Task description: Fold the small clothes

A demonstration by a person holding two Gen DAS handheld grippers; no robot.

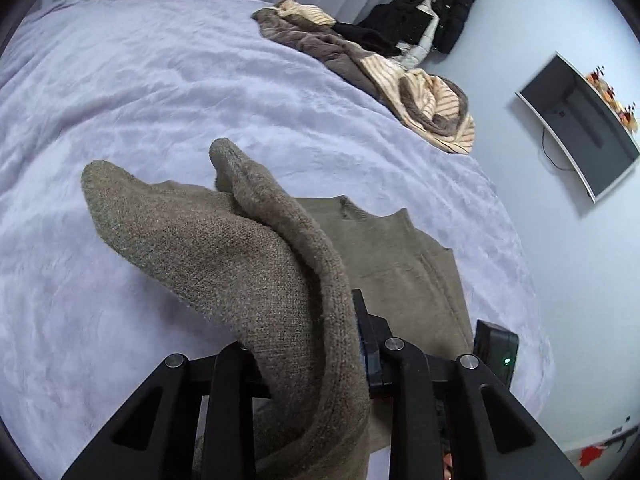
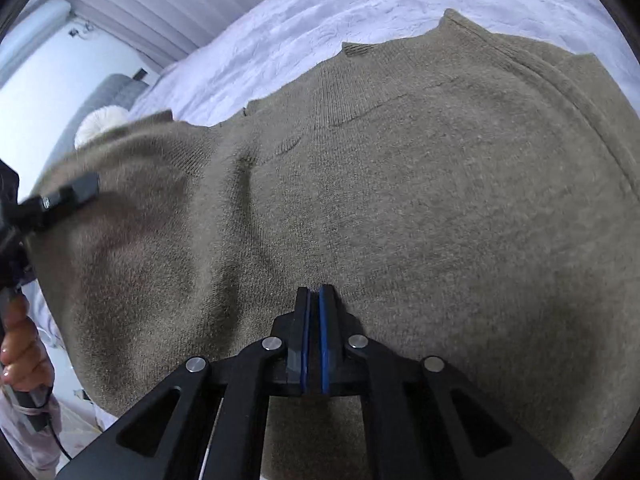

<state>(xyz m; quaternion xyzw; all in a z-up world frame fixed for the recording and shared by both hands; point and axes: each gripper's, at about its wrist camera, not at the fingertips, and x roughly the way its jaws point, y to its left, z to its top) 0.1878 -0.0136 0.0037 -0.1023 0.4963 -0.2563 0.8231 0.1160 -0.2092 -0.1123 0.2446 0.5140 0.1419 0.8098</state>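
The left hand-held gripper [image 1: 316,344] is clamped on a fold of the brown sweater [image 1: 224,248], which bulges up out of its jaws toward 11 o'clock in the left wrist view, lifted off the bed [image 1: 160,80]. The rest of the sweater lies flat on the bed at 1 o'clock from that gripper. No earlier picture shows how the jaws came there.

In the right wrist view the sweater [image 2: 400,200] spreads over most of the picture, its body directly at 12 o'clock ahead of the right hand-held gripper [image 2: 315,300]. That gripper's jaws are pressed together with nothing between them, their tips over the knit; contact cannot be told. At 9 o'clock, blurred, the left hand-held gripper [image 2: 76,192] grips the sweater's edge, with a hand [image 2: 22,352] below it at 8 o'clock.

A heap of striped and dark clothes [image 1: 360,60] sits at 1 o'clock, well apart.
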